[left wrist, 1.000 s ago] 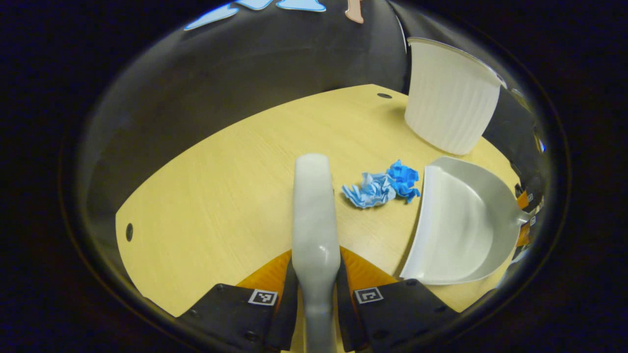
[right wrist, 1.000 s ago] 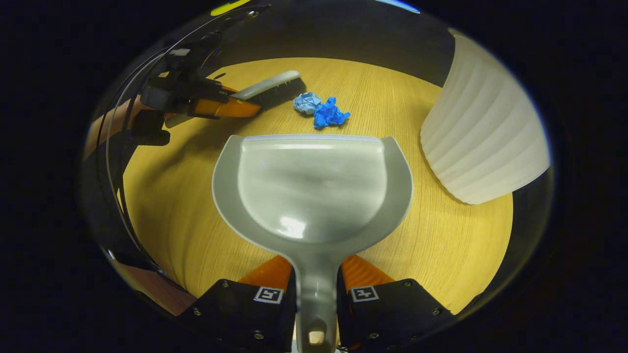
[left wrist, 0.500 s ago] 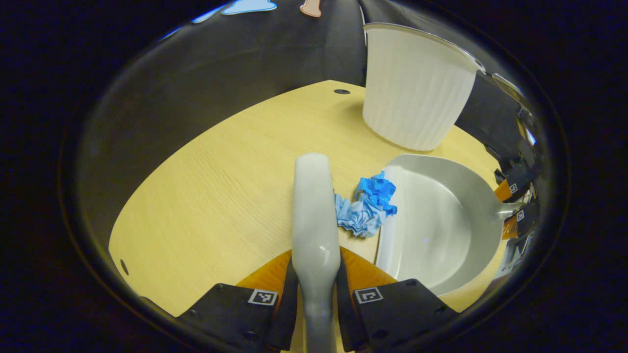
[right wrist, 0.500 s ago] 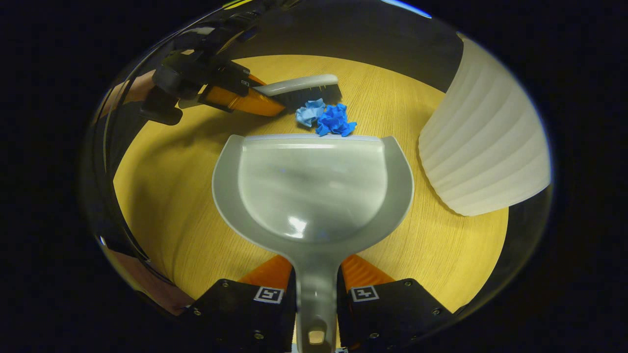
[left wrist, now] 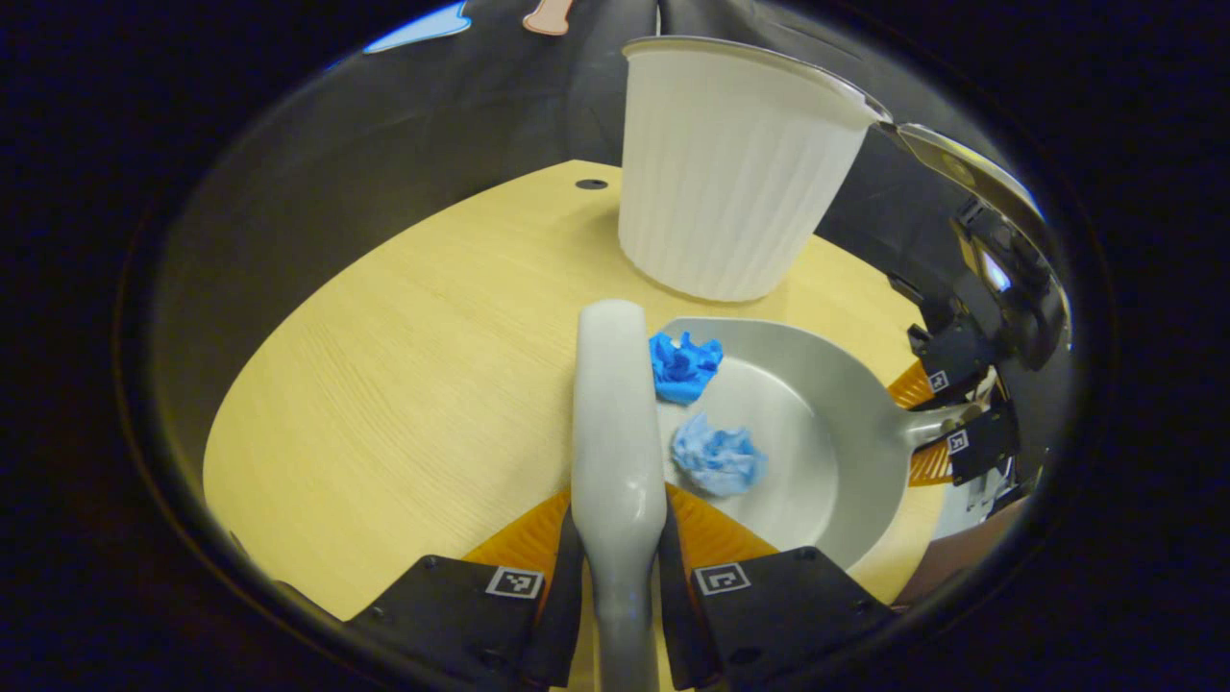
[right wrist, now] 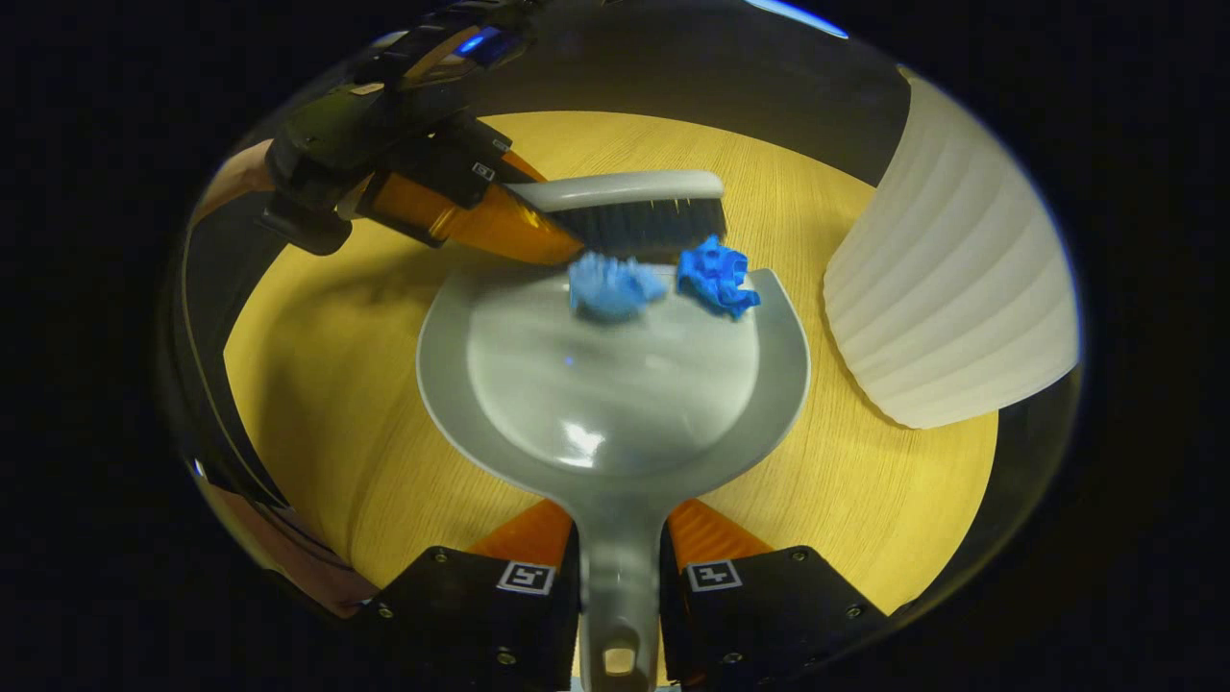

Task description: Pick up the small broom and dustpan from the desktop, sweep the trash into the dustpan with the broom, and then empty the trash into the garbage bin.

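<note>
- Your left gripper (left wrist: 620, 567) is clamping the broom (left wrist: 615, 413) at lower centre.
- Your right gripper (right wrist: 620, 577) is gripping the dustpan (right wrist: 615, 404), which is holding both paper balls (right wrist: 610, 286) mid-frame.
- The bin (right wrist: 951, 279) is standing at right.

Two paper wads (right wrist: 615, 286) (right wrist: 716, 276), one broom (right wrist: 625, 207), one dustpan (right wrist: 615, 404), one bin (left wrist: 730, 163), two grippers (left wrist: 620, 567) (right wrist: 620, 577).
</note>
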